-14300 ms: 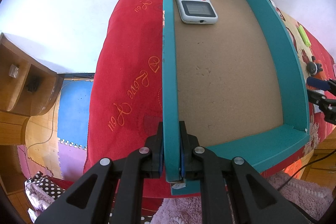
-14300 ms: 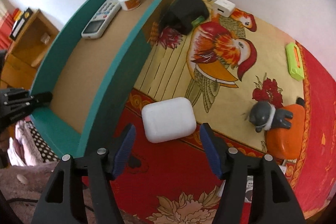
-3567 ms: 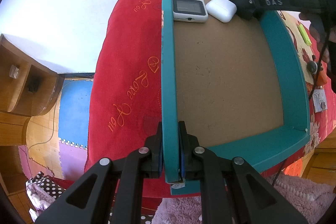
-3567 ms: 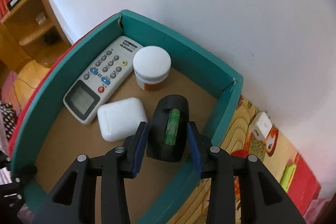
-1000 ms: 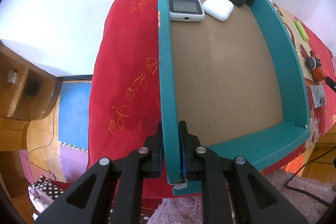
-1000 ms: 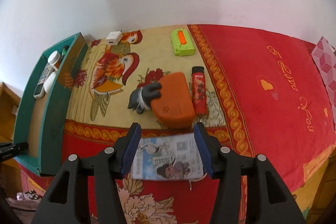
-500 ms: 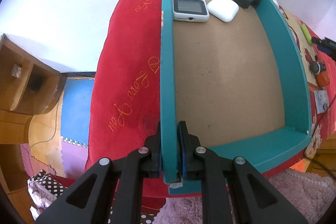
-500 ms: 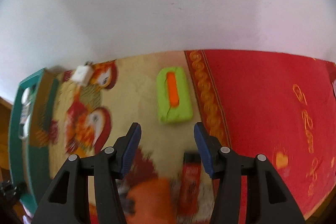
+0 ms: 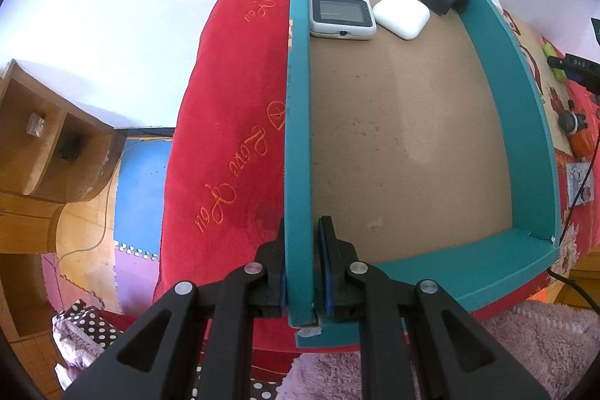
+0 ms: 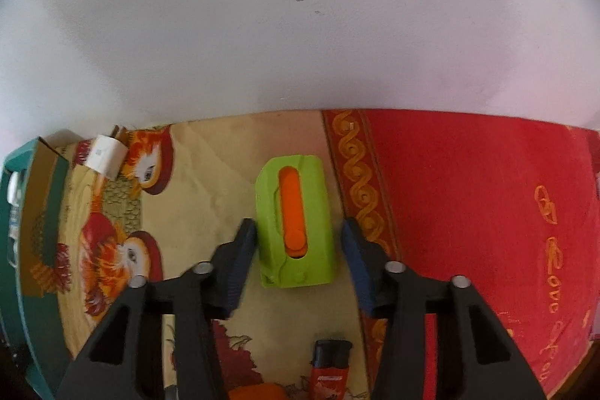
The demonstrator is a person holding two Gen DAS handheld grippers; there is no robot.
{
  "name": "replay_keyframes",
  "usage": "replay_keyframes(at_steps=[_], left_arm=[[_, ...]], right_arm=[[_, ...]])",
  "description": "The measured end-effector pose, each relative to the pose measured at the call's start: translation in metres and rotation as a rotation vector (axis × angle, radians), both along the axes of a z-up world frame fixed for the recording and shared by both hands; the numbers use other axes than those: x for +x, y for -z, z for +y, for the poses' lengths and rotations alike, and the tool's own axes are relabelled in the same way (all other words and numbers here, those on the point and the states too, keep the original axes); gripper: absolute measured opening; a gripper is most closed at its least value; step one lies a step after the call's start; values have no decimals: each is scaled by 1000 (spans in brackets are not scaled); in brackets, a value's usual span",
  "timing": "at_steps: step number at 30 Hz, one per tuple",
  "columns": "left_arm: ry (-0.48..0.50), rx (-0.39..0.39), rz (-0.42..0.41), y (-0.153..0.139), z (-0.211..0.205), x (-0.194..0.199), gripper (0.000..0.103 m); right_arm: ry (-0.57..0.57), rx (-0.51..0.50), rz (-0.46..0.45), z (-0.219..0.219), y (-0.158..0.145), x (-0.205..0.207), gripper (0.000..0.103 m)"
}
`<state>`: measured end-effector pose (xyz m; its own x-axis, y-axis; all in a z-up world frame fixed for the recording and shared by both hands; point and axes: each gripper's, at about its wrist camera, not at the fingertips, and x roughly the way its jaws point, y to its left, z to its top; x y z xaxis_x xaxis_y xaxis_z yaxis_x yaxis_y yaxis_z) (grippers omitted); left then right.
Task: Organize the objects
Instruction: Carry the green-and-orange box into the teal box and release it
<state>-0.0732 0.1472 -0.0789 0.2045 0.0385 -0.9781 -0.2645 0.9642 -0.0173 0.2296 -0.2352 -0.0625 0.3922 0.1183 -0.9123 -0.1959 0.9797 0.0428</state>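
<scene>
Right gripper (image 10: 298,252) shifted from card to green utility knife (image 10: 292,223) on bird-print cloth | jaws closing, knife between, not gripped | left gripper (image 9: 303,268) clamps teal box wall (image 9: 298,137) | knife likely light, rigid, slick plastic; grip long flat sides

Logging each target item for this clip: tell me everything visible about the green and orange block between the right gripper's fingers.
The green block is a lime, plastic-looking rectangular case with a long orange slider set in a slot down its top face. It lies flat on the bird-patterned cloth, lengthwise along the right gripper, near the white wall. The gripper's jaws are closing around it; the left pad looks at its side, the right pad still shows a gap. Nothing else touches it.
</scene>
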Motion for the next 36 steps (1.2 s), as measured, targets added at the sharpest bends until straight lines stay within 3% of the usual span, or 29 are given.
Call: replay_keyframes(at_steps=[5, 13, 21, 28, 36], left_arm=[[5, -1, -4, -1, -1, 0, 11], [9, 6, 6, -3, -3, 4, 11], [21, 1, 0, -5, -4, 4, 11], [15, -1, 2, -6, -3, 4, 11], [13, -2, 2, -7, -1, 4, 11]], right_arm=[[3, 4, 10, 1, -1, 1, 41], [75, 103, 39, -18, -4, 0, 40], [52, 121, -10, -19, -36, -24, 40], [-84, 165, -36, 18, -80, -64, 40], [-313, 225, -2, 111, -103, -101, 40]])
